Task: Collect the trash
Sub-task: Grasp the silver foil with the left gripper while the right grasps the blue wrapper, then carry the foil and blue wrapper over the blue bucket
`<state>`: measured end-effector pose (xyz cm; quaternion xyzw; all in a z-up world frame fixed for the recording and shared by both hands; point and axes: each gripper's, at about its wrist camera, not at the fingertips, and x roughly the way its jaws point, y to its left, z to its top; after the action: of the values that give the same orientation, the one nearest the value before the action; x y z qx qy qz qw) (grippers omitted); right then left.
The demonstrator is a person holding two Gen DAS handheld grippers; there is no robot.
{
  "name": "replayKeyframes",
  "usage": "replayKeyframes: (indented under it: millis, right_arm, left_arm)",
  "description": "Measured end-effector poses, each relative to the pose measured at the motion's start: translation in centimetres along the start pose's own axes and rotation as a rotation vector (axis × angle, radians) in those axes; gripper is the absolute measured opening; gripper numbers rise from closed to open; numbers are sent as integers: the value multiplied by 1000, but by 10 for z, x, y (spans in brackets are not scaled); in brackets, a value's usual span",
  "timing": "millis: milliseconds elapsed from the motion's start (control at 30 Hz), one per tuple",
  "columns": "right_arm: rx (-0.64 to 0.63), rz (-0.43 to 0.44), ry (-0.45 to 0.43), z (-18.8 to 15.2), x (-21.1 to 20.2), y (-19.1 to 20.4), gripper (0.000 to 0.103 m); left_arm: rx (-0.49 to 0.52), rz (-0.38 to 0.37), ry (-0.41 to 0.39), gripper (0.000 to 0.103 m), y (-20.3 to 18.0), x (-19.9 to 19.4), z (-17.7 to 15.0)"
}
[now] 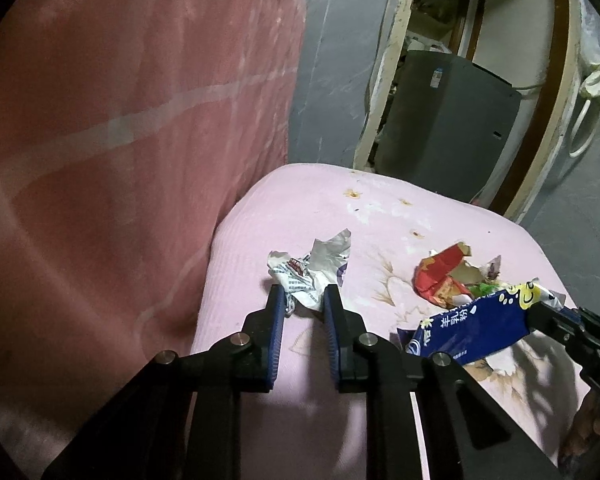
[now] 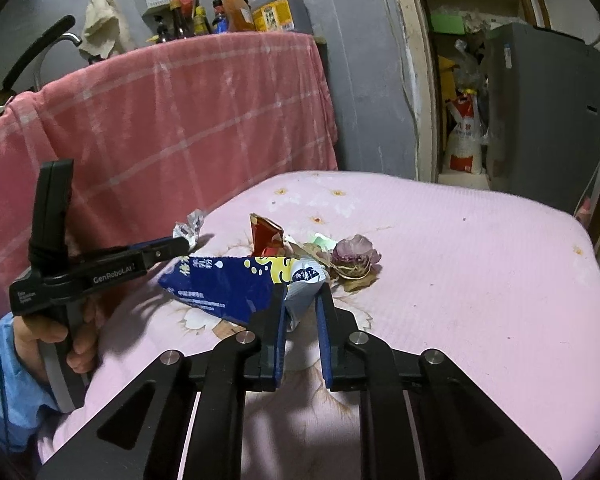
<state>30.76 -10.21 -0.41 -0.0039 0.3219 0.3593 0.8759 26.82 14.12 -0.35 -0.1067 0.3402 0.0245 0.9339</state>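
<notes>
Trash lies on a pink padded surface [image 1: 340, 208] [image 2: 480, 264]. My left gripper [image 1: 304, 294] [image 2: 180, 245] is shut on a crumpled white and silver wrapper [image 1: 320, 264] [image 2: 190, 226] near the surface's left edge. My right gripper [image 2: 302, 296] [image 1: 540, 312] is shut on the torn end of a blue and yellow packet [image 2: 224, 284] [image 1: 468, 324], which slants across the surface. Behind the packet lie a red wrapper [image 1: 440, 272] [image 2: 266, 234], green scraps and a dried purple flower [image 2: 354, 258].
A red checked cloth [image 1: 120, 120] [image 2: 180, 120] hangs close along the left. Bottles and an oil jug [image 2: 278, 4] stand above it. A grey appliance [image 1: 448, 120] [image 2: 540, 112] sits in the doorway beyond. A hand [image 2: 76, 344] with a blue sleeve holds the left tool.
</notes>
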Motion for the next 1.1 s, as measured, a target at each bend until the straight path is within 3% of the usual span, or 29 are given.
replayKeyframes:
  millis: [567,800,1100]
  right_arm:
    - [15,-73,-208,-15,-72,-4,8]
    - [49,-127,-326,-19,-113,-13,8]
    - [61,-257,-498,-19,-174,-25,8]
  left_arm:
    - [33,-75,-66,16,-46,-42,-9]
    - [66,-137,-152,16,-84,-66,-7]
    - [129,-219,-273,16,-149,-96,3]
